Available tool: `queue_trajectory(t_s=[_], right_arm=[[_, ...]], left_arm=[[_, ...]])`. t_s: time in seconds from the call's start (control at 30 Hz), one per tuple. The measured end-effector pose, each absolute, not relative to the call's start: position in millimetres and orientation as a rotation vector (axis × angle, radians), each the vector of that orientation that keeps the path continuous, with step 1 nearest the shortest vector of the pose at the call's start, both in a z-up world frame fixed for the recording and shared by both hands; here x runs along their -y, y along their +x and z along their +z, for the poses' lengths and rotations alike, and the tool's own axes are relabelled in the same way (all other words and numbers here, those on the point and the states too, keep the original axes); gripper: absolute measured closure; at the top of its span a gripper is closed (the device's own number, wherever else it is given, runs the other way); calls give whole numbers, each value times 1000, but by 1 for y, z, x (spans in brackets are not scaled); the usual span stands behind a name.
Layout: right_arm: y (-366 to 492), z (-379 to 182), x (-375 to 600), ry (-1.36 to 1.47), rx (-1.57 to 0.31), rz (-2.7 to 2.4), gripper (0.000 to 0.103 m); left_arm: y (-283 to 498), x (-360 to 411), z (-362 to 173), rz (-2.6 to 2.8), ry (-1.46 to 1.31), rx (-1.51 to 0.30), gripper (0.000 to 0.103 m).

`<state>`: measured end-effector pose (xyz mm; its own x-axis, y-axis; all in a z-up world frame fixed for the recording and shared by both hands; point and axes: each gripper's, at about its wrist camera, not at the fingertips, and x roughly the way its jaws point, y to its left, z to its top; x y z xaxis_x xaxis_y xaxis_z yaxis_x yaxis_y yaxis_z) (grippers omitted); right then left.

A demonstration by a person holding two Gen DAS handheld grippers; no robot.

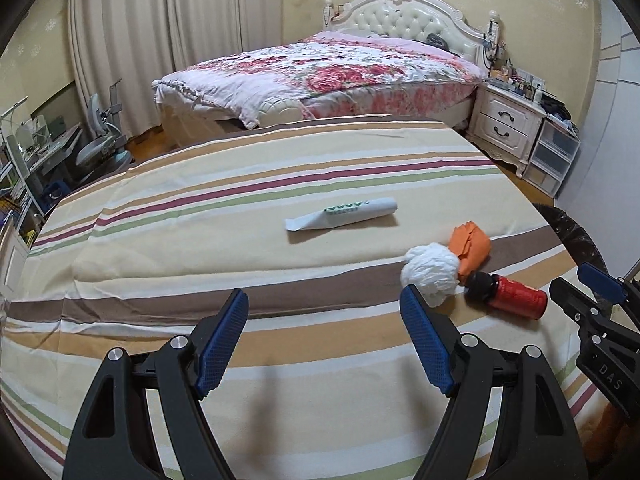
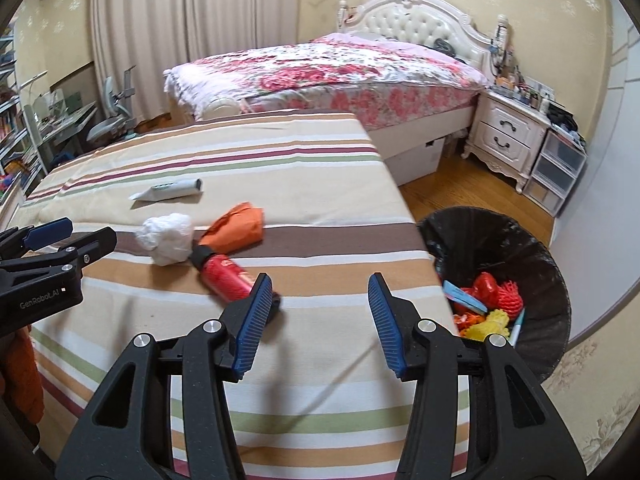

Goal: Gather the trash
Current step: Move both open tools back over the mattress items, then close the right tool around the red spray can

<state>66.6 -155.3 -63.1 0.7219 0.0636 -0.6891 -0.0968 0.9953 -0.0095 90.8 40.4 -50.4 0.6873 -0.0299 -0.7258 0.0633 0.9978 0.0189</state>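
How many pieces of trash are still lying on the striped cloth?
4: a white tube farthest back, a white paper wad, an orange wrapper beside it, and a red bottle nearest. Nothing seems hidden, though the cloth's near edge is partly blocked.

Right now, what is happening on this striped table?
A person is collecting trash with two handheld tongs. Both the left tongs and the right tongs are open and empty. A white tube, white paper ball, orange wrapper and red bottle lie on the cloth; the black-lined bin already holds some trash.
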Motion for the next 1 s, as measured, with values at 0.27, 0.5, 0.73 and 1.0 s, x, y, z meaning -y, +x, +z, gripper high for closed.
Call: queue_trajectory(t_s=[0.27, 0.5, 0.73, 1.0], right_arm=[[70, -68, 127, -88, -781, 145, 54], [80, -72, 111, -130, -799, 173, 53], [82, -73, 102, -132, -809, 200, 63], [83, -82, 102, -129, -848, 211, 73]], left_arm=[[89, -63, -57, -16, 10, -830, 27], [88, -68, -61, -22, -5, -839, 27], [88, -70, -67, -22, -6, -851, 27], [88, -70, -68, -23, -10, -858, 27]])
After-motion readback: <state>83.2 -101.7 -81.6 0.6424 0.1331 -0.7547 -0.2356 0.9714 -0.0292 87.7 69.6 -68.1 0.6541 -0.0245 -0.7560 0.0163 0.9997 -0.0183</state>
